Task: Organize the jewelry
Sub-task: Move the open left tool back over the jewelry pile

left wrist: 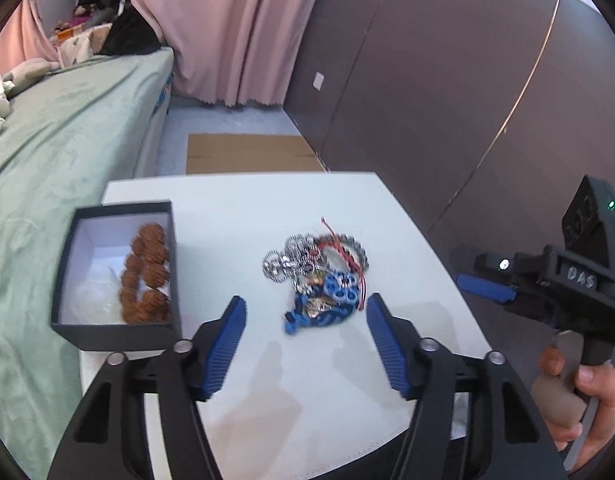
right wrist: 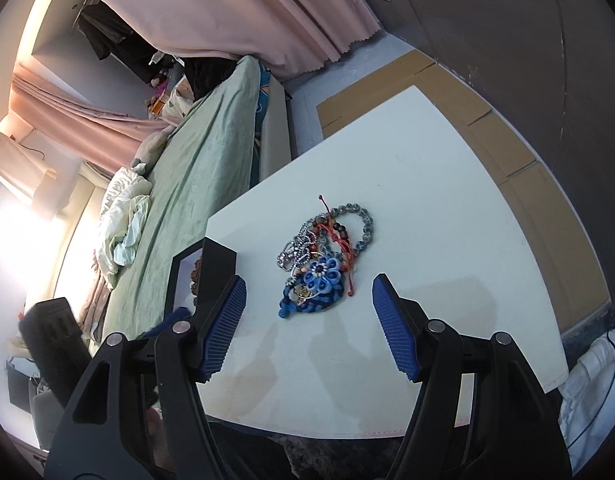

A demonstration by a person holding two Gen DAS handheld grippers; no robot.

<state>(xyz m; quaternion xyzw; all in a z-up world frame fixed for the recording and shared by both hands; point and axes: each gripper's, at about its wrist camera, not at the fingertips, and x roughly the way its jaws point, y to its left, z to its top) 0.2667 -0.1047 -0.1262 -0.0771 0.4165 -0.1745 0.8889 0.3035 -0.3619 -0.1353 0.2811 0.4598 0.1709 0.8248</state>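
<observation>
**Jewelry sorting barely begun**

1 brown beaded bracelet point(left wrist: 147, 274) lies in the black box point(left wrist: 67, 280) at the bench's point(left wrist: 247, 380) left edge; the tangled jewelry pile point(left wrist: 319, 276) remains mid-bench. The left gripper point(left wrist: 303, 312) and right gripper point(right wrist: 307, 292) hover near it, fingers apart, empty. A green bed point(left wrist: 59, 152) and pink curtains point(left wrist: 227, 32) lie beyond.

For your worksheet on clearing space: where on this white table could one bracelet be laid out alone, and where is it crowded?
Bare tabletop lies beyond and right of the jewelry pile, out to the far and right edges. A strip between the pile and the black box is free. The near table, under the open left gripper and right gripper, is also bare. Only the pile is crowded.
</observation>
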